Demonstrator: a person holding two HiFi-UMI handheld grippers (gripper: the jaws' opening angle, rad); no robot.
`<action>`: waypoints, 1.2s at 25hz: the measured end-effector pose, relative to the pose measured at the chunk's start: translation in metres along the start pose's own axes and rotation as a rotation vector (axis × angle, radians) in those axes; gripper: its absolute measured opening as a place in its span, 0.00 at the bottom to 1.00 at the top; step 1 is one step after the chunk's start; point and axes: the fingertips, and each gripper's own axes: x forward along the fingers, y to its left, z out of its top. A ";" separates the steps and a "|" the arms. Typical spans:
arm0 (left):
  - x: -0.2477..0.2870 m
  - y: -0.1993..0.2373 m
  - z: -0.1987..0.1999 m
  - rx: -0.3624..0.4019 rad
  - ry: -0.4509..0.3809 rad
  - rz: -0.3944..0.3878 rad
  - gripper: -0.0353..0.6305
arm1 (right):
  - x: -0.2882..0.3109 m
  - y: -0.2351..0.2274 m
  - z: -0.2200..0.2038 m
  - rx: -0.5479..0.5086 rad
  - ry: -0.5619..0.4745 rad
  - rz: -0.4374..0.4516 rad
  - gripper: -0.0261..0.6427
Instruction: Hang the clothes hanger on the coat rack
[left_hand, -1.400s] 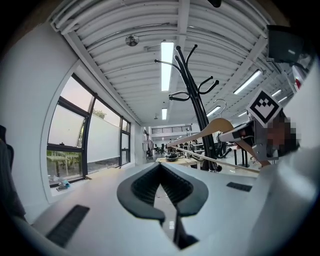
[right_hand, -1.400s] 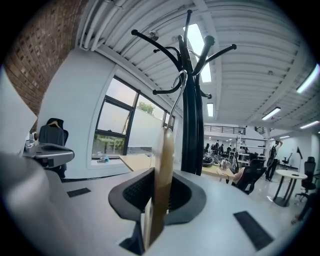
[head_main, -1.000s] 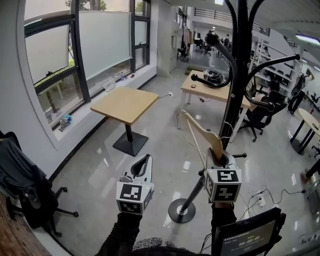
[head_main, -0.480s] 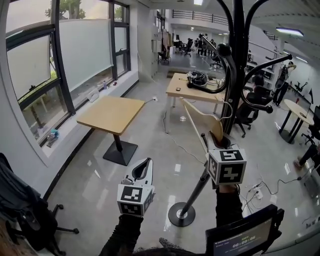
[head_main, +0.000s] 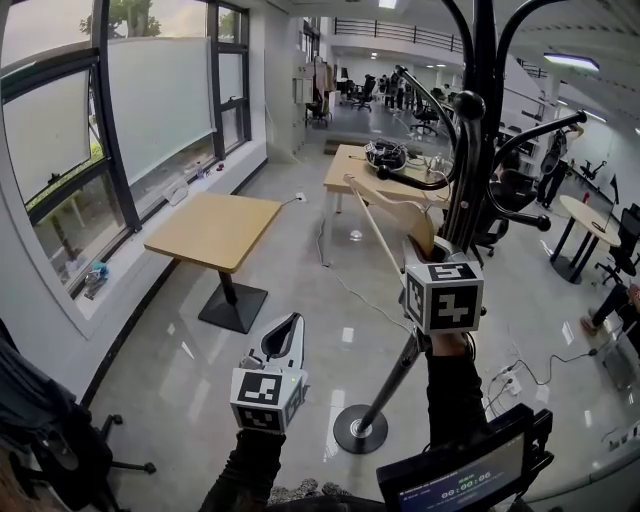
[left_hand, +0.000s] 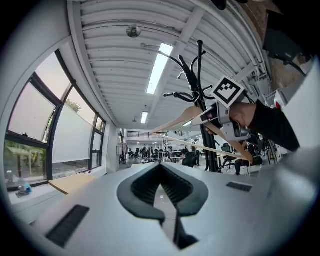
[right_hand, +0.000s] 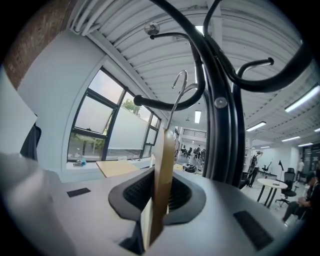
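The right claw (right_hand: 156, 200) clamps the wooden hanger (right_hand: 163, 160) edge-on. Its hook (right_hand: 179, 87) points up-frame, just beside a curved arm of the coat rack (right_hand: 220, 125), upper centre. The left claw (left_hand: 161, 192) stays out, closed and empty.

Smooth, pale wood forms the clothes hanger (head_main: 392, 212), topped by a hook (right_hand: 178, 94) of bright bare metal wire, gripped between ribbed black pads (right_hand: 134, 192) on the right gripper (right_hand: 157, 200). Its shell is matt light-grey plastic, as is the left gripper (left_hand: 165, 196). The coat rack (head_main: 478, 120) is glossy black metal tubing; the grey floor (head_main: 300, 330) shines mirror-like; the desk (head_main: 215, 230) top is matt light wood.
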 end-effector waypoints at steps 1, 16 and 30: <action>0.000 0.001 -0.001 -0.001 0.000 0.000 0.06 | 0.004 0.000 0.000 -0.001 0.006 0.003 0.12; -0.002 0.016 -0.011 -0.015 0.011 0.035 0.06 | 0.033 0.009 -0.025 0.056 0.056 0.023 0.12; 0.008 -0.012 -0.020 -0.004 0.038 -0.018 0.06 | -0.002 0.012 0.002 0.080 -0.083 0.127 0.15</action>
